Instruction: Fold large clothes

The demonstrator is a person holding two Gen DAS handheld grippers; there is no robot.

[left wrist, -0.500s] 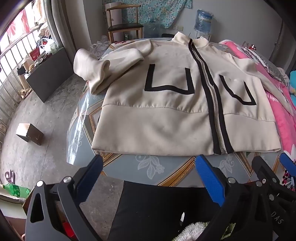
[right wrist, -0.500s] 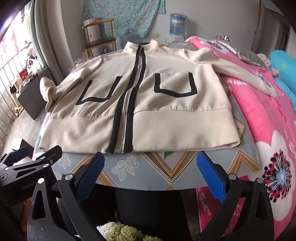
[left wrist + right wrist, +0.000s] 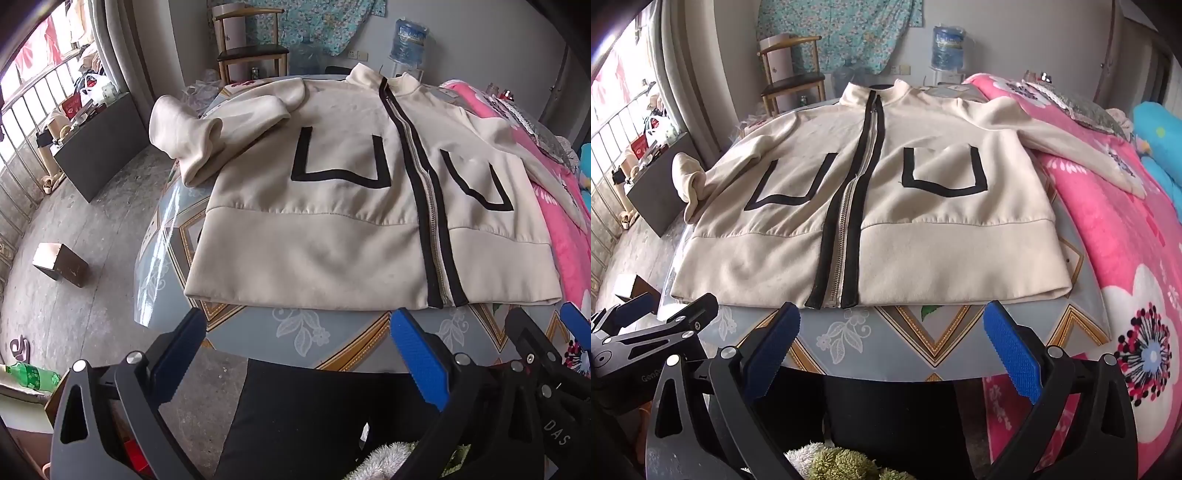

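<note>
Soft daylight is admitted through the barred window point(image 3: 33, 122) at left; glare is seen on the glossy tabletop point(image 3: 162, 236), and edges are bent by fisheye distortion.

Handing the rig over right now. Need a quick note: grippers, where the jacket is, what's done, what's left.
Left gripper: jaws open, empty, held short of the table's near edge.
Right gripper: jaws open, empty, also short of the near edge.
Jacket: cream, zipped, spread face up on the table, hem toward you.
Left sleeve: bunched, cuff hanging past the table's left edge.
Right sleeve: stretched out onto the pink blanket.
Done: jacket laid flat.
Left: no fold made yet; probably sleeves in first, then the body.
</note>
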